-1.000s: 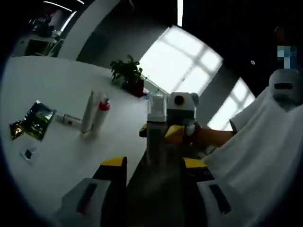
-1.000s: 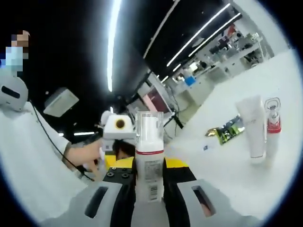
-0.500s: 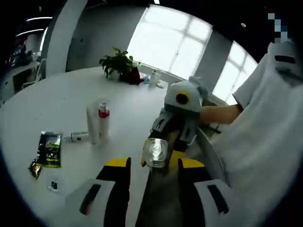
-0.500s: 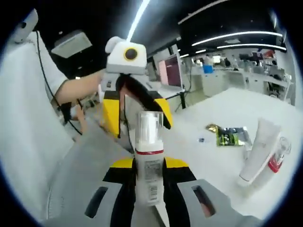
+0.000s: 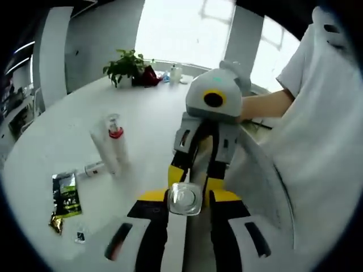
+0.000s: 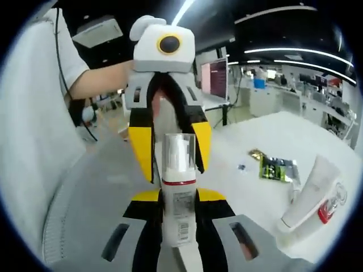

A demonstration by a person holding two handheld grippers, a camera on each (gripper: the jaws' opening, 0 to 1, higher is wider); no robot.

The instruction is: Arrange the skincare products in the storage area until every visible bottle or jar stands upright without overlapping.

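1. White and red-banded, a pump bottle with a clear cap (image 6: pixel 178 192) sits clamped between the right gripper's (image 6: pixel 177 205) yellow-tipped jaws.
2. The left gripper (image 5: pixel 184 207) faces it, jaws spread either side of the cap.
3. On the white table (image 5: pixel 51 141) beyond stand a white tube (image 6: pixel 306 198) and a red-collared bottle (image 6: pixel 329 207), touching.
4. A green foil sachet (image 6: pixel 276 168) lies nearby.
5. A potted plant (image 5: pixel 126 65) sits at the far edge.

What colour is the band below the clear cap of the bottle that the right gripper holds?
Red, on a white bottle; the right gripper view shows it best, between the right gripper jaws.
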